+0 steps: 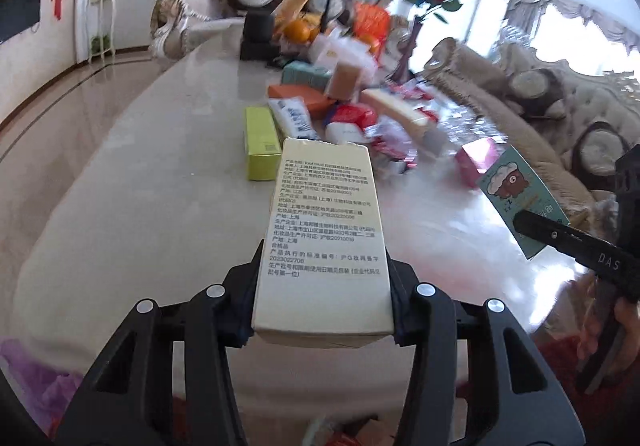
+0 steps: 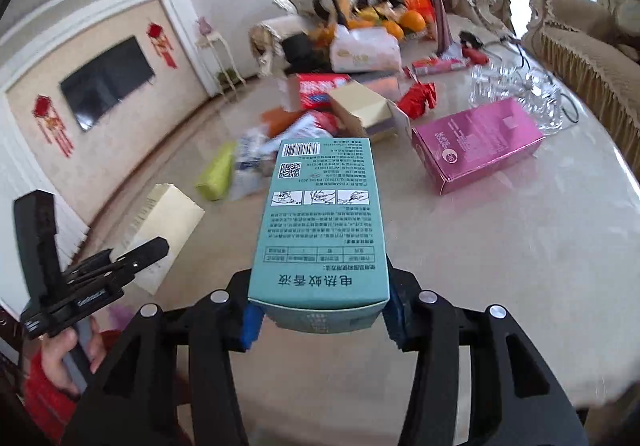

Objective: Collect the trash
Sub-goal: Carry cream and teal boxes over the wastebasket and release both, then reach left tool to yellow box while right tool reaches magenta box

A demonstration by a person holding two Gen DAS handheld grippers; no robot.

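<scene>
My left gripper [image 1: 324, 286] is shut on a tall cream box [image 1: 324, 222] with black print, its pads pressing the box's lower sides, held above the marble table [image 1: 160, 186]. My right gripper [image 2: 320, 298] is shut on a teal box [image 2: 320, 222] with a barcode and small drawings, blue pads against both sides. In the left wrist view the teal box [image 1: 516, 186] shows at the right, with a right gripper finger [image 1: 560, 240] in front of it. The right wrist view shows the cream box [image 2: 168, 222] at the left, in the other gripper held by a hand [image 2: 60, 362].
A pile of trash covers the table's far part: a green box [image 1: 260, 144], an orange box [image 1: 300, 94], red packets, a pink box [image 2: 476, 144], clear plastic [image 2: 516, 90]. Behind stand oranges [image 1: 298, 31] and a vase with a rose [image 1: 412, 46]. Sofas ring the table.
</scene>
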